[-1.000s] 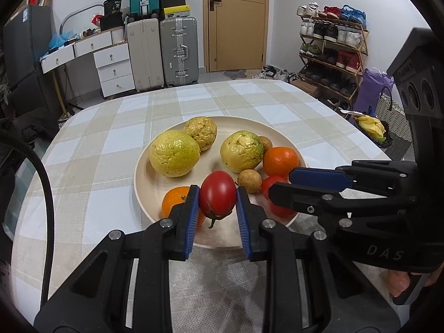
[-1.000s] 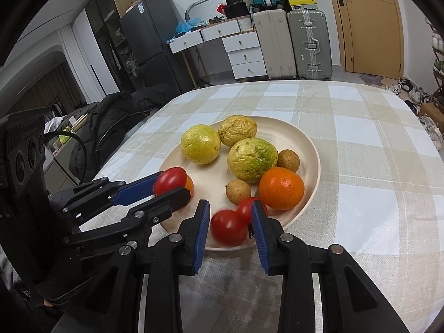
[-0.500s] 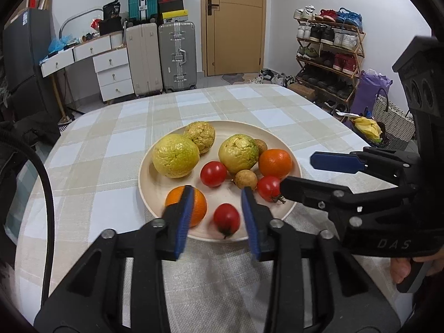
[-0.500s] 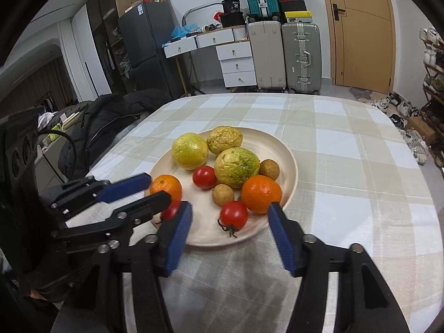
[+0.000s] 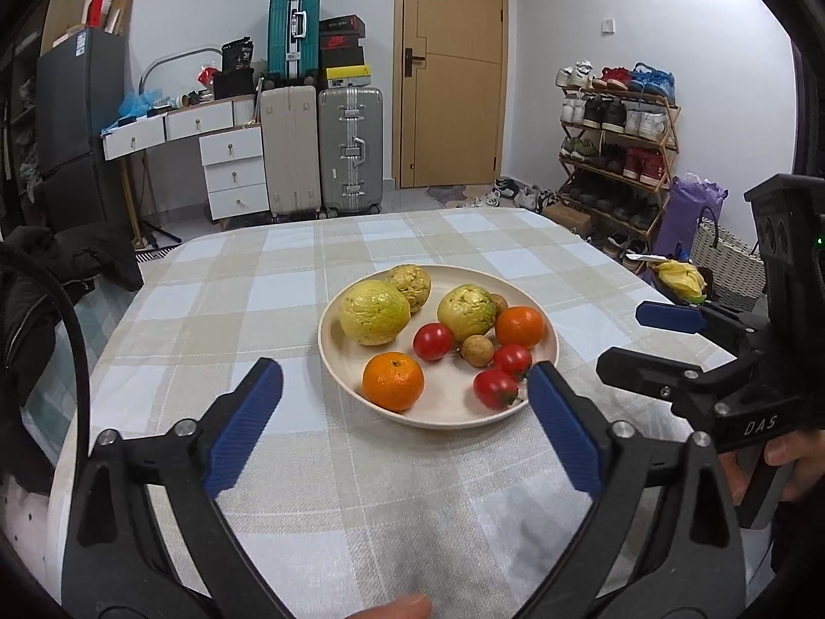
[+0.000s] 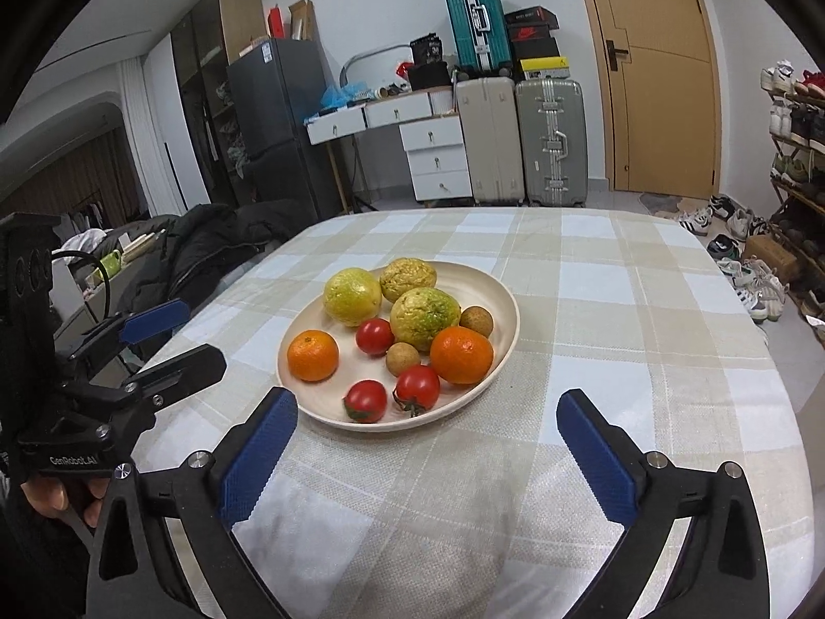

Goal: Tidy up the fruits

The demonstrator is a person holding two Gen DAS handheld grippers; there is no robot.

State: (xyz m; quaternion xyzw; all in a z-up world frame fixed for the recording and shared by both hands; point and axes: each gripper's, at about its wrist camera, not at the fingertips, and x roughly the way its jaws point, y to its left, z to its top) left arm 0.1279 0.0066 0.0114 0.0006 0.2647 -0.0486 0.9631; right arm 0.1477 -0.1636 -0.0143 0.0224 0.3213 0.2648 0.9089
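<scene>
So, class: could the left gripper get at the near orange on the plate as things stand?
Probably yes. The left gripper is open and empty, and the near orange sits at the plate's front edge with only bare cloth in between.

Ahead of you, at the top centre of the left wrist view, a wooden door (image 5: pixel 451 67) sits in a pale wall. Left of it you have two upright suitcases (image 5: pixel 322 147) with a teal one (image 5: pixel 293 28) stacked above (boxes beside it), then white drawers (image 5: pixel 232 175) and a dark fridge (image 5: pixel 77 113) at the far left. A shoe rack (image 5: pixel 616 144) fills the right. The checked tablecloth (image 5: pixel 232 299) spreads across the lower frame.
</scene>
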